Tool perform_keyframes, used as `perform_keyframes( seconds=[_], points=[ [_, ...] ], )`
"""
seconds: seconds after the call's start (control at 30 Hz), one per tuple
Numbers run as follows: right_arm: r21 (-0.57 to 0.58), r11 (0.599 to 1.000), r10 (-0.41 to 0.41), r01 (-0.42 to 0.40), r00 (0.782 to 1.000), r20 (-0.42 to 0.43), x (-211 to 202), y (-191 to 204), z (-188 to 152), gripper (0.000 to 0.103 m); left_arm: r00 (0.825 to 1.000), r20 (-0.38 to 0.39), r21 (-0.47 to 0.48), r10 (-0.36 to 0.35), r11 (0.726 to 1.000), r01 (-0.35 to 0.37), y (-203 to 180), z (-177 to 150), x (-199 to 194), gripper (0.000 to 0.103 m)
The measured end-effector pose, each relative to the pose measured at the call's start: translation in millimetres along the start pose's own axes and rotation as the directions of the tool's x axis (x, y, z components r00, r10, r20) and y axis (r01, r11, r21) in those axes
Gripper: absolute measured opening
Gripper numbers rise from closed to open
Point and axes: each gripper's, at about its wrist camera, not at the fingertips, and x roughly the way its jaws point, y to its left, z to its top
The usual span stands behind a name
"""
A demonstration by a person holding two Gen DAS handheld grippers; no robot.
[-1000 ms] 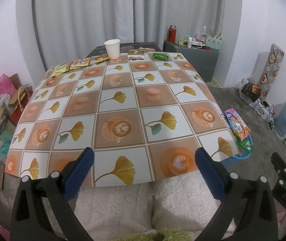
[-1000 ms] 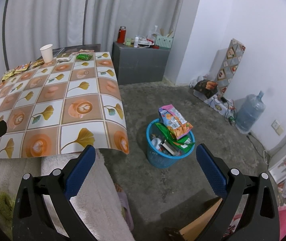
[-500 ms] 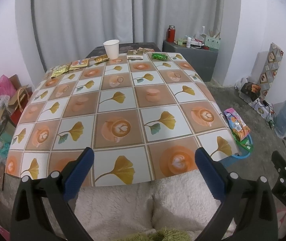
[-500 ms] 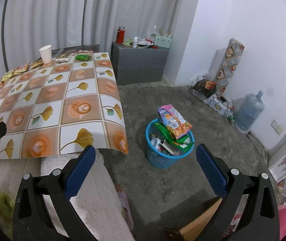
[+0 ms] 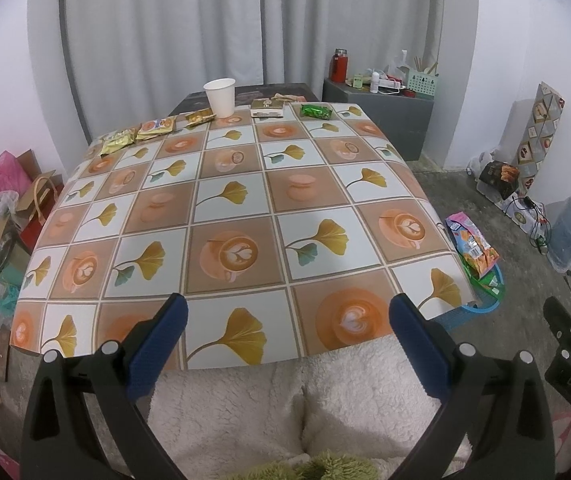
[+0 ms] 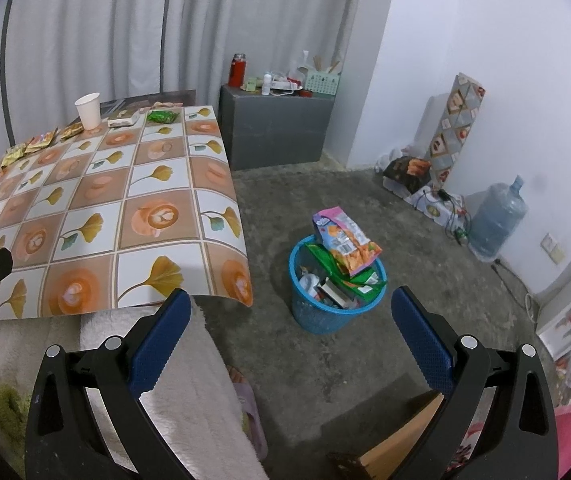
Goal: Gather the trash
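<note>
From the left wrist view, the left tool (image 5: 285, 320) hangs with its blue-padded jaws wide apart and nothing between them, above the near edge of the counter (image 5: 245, 208) with a ginkgo-leaf and coffee-cup patterned cloth. Along the far edge lie uncollected items: a white paper cup (image 5: 220, 97), yellow and orange snack wrappers (image 5: 139, 134), a flat printed box (image 5: 267, 109) and a green wrapper (image 5: 316, 111). From the right wrist view, the right tool (image 6: 285, 320) is likewise apart and empty, aimed at a round blue plastic trash basket (image 6: 335, 292) on the floor, already heaped with packets. Collection seems partly done.
</note>
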Motion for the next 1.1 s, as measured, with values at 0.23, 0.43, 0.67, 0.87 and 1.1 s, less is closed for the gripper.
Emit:
perform_keyframes(
  seconds=[0.23,0.43,0.67,0.87,1.1],
  points=[
    [0.001,1.000,0.000,0.000,1.000,0.001,-1,1,0,0.096,1.000,-0.001,-0.003,0.001,1.000,-0.001,2,-1,1,0.099],
    [0.001,1.000,-0.001,0.001,1.000,0.001,-1,2,0,0.096,1.000,0.002,-0.008,0.003,1.000,-0.003,4,0,1,0.099],
    [0.002,1.000,-0.002,0.002,1.000,0.005,-2,3,1,0.096,1.000,0.002,-0.013,0.004,1.000,-0.004,8,0,2,0.099],
    [0.002,1.000,-0.001,0.001,1.000,0.008,-4,11,5,0.096,1.000,0.002,-0.013,0.005,1.000,-0.005,9,1,1,0.099],
    [0.005,1.000,-0.002,0.002,1.000,0.009,-5,15,5,0.096,1.000,0.003,-0.013,0.005,1.000,-0.005,9,1,1,0.099]
  ],
)
